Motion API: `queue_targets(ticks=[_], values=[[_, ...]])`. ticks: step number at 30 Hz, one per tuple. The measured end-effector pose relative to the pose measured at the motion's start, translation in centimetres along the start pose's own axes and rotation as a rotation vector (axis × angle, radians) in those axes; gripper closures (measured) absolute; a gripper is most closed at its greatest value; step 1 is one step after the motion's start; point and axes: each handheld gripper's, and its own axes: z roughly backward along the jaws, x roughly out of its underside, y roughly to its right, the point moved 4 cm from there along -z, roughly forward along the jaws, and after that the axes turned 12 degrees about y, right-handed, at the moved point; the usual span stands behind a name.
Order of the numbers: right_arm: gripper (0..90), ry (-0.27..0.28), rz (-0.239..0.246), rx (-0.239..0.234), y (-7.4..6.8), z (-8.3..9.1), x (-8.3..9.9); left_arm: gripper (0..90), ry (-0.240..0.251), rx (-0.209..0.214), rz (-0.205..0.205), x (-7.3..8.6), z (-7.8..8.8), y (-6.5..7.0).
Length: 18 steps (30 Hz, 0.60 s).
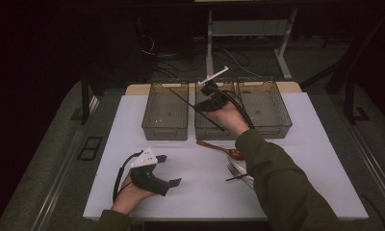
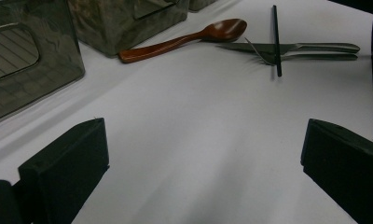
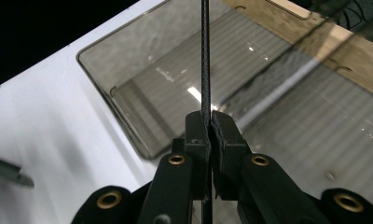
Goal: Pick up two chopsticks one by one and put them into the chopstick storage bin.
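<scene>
Right claw pinching thin black chopstick above ribbed smoky plastic bin, left claw open.

Lying on the white table: a wooden spoon, a knife and fork side by side, a black chopstick crossing both. Standing behind, three smoky bins in a row.

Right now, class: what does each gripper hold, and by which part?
The right gripper is shut on a thin black chopstick, pinched partway along its shaft, above the smoky plastic bins. The left gripper stands open, holding nothing.
</scene>
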Motion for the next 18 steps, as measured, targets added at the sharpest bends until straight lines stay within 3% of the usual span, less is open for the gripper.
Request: queue_targets(ticks=[18], values=[[84.8,-0.06,-0.064,0.043,-0.9,-6.3,-2.8,0.0,0.014,0.007,0.002,-0.2,0.1,0.0]])
